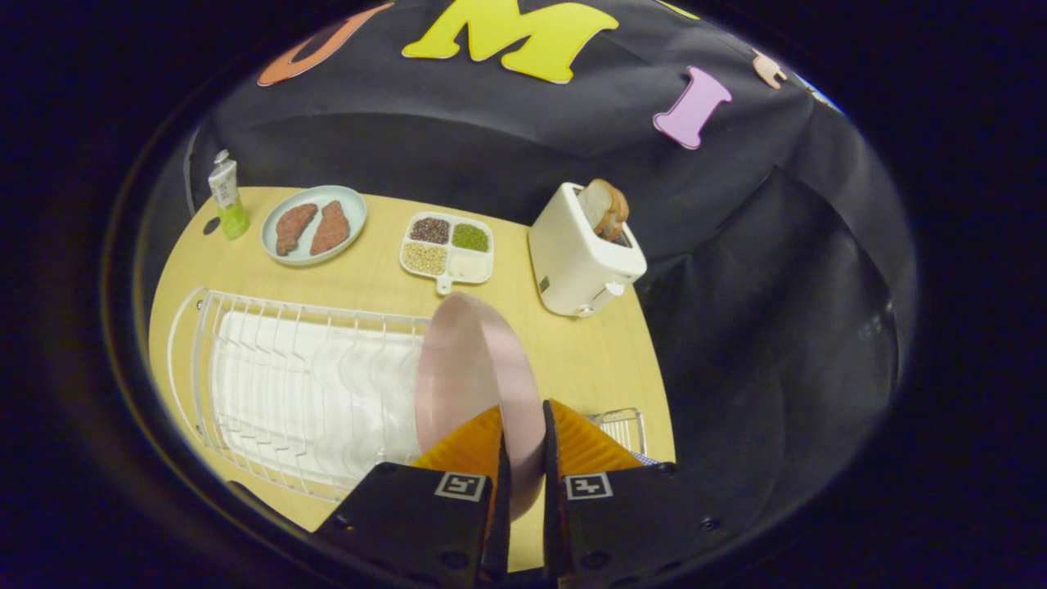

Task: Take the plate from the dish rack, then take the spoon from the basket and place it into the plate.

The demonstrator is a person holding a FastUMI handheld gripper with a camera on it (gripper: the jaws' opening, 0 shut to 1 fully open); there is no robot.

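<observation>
A pink plate [470, 368] stands on edge between my fingers, its rim clamped near the bottom. My gripper [523, 438] is shut on that rim, one finger on each face. The plate is held at the right end of the white wire dish rack [286, 384], which lies on the wooden table [589, 360] with a white mat under it. Just right of my fingers a corner of a small wire basket [620, 427] shows; I cannot make out a spoon in it.
At the back of the table stand a white toaster [582, 258] with bread slices, a white divided tray [448, 248] of grains, a pale green plate [313, 224] with two meat pieces and a tube [227, 196]. The table's right edge drops off beside the basket.
</observation>
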